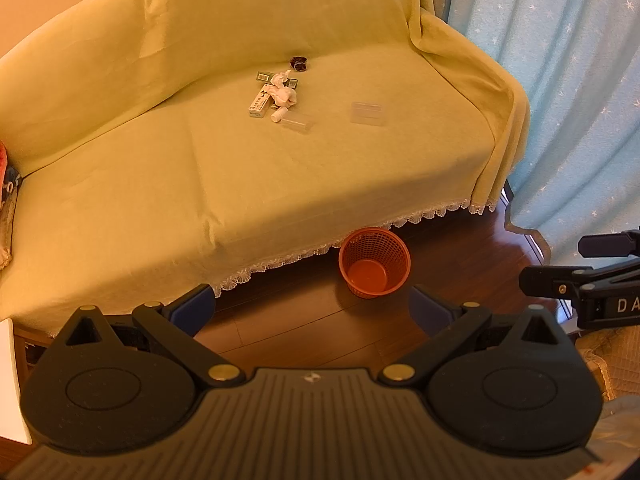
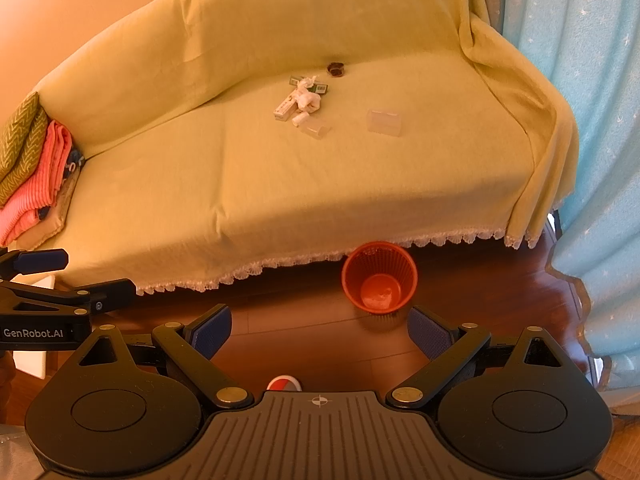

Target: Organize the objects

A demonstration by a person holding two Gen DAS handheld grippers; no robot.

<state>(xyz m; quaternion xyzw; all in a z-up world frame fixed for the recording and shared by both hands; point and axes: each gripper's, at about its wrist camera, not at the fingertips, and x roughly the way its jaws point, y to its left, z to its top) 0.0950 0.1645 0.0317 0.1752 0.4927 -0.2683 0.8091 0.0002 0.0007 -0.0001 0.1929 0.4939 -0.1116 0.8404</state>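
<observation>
I hold my left gripper [image 1: 312, 310] and right gripper [image 2: 319, 332] wide and empty, well short of the sofa [image 1: 280, 184]. The clutter [image 1: 276, 96] sits toward its back edge, the bin [image 1: 375, 262] below its front edge. Nothing is sorted yet; next I must reach in.

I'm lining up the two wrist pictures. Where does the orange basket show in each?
Left wrist view: the orange basket stands on the floor just right of centre, below the sofa cover's lace edge.
Right wrist view: the basket is right of centre on the floor, under the same lace edge.
</observation>
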